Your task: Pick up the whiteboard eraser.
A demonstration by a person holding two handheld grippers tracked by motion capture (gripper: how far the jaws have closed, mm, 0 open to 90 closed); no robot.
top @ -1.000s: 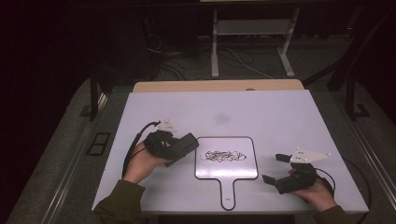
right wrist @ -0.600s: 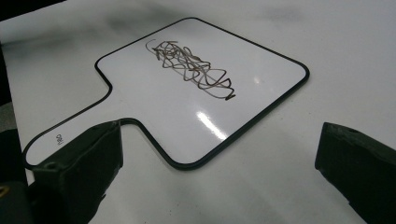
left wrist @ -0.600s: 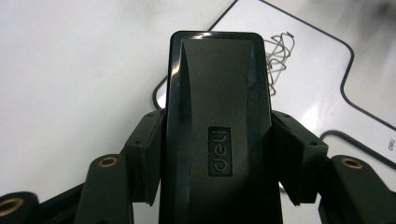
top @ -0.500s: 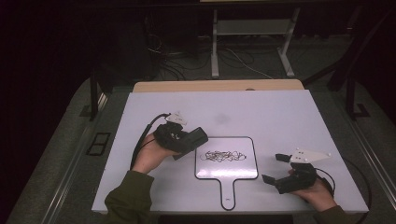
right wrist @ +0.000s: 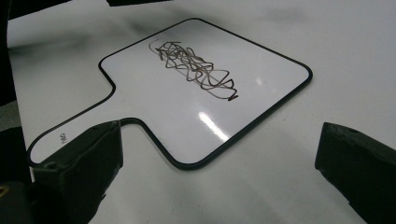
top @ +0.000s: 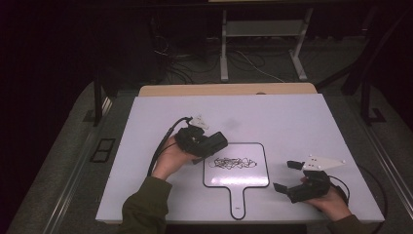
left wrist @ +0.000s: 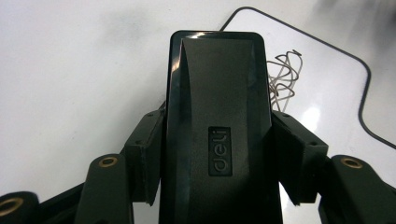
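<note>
My left gripper (top: 210, 146) is clamped on a black whiteboard eraser (left wrist: 217, 126) marked "deli", both jaws pressed against its long sides, and it hangs just over the ten o'clock corner of the small handled whiteboard (top: 235, 175) lying at the middle of the white table (top: 292, 117). A dark scribble (right wrist: 196, 70) runs across the upper part of that board, just beside the eraser's tip at its three o'clock. My right gripper (top: 287, 176) rests on the table at the board's four o'clock, jaws wide apart with nothing between them.

The left gripper (top: 210, 146) carried the eraser (left wrist: 218, 126) toward the whiteboard (top: 253, 178).
</note>
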